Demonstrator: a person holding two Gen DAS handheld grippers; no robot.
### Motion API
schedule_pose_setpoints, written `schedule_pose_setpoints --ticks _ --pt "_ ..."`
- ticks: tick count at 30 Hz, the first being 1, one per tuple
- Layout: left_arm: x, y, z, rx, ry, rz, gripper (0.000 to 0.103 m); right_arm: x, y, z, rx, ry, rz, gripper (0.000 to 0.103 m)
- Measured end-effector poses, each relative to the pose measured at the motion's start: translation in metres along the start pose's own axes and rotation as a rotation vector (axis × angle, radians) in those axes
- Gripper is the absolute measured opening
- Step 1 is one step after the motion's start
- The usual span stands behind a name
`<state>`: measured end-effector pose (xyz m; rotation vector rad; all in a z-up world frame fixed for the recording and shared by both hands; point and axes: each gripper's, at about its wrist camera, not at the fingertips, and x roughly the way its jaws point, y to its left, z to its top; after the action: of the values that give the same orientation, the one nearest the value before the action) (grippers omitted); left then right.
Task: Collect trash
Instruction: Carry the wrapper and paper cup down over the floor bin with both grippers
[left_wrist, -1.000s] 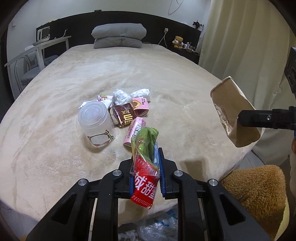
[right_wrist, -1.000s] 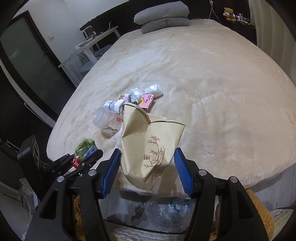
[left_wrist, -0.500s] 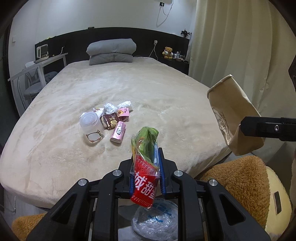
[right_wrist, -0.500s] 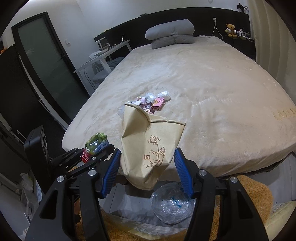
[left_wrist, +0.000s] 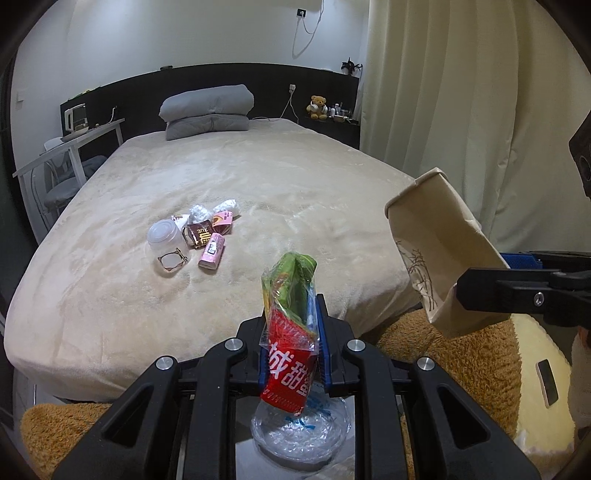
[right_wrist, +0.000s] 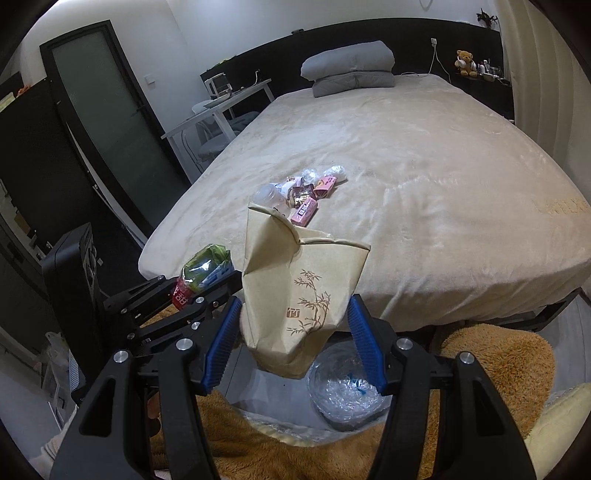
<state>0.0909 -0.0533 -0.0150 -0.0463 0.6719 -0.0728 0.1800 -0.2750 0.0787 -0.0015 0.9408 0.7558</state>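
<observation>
Left gripper (left_wrist: 291, 343): pressed shut on a red and green snack wrapper (left_wrist: 290, 332), which is pinched across its middle so that the green end stands up and the red end hangs below the fingers.
Right gripper (right_wrist: 295, 336): held half spread around a paper bag (right_wrist: 295, 295); the blue pads are seen at the bag's two sides, and the bag is carried clear of the bed, so it is judged to be gripped low on its body.
Bag's attitude: mouth kept uppermost and open, tilted toward the left gripper, presumably so that trash can be dropped in from above.
Wrapper's place: beside the bag at the foot of the bed (left_wrist: 258, 177), not yet over the mouth.
Trash left on the bed: a small heap near the middle, with a clear plastic cup (left_wrist: 164, 240), a brown packet (left_wrist: 201, 234), a pink packet (left_wrist: 212, 251) and crumpled clear wrappers (left_wrist: 199, 212) lying close together or touching.
Floor below: a bin lined with clear plastic (right_wrist: 347, 391) is seen under both grippers, beside a brown plush toy (right_wrist: 498, 354).
Step judged in hand: the wrapper is to be brought over the bag's mouth and released.
</observation>
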Motion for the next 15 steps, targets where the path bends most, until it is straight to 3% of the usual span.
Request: schedule_pose_setpoints --ticks 7,15 --pt "0.041 0.0 -0.014 -0.015 0.097 -0.024 0.019 0.035 -0.024 -0.009 0.041 0.091 0.006 0.059" --pt "0.101 0.012 -0.044 -0.069 0.254 -0.062 0.019 0.098 -0.054 -0.023 0.098 0.254 0.007 0.059"
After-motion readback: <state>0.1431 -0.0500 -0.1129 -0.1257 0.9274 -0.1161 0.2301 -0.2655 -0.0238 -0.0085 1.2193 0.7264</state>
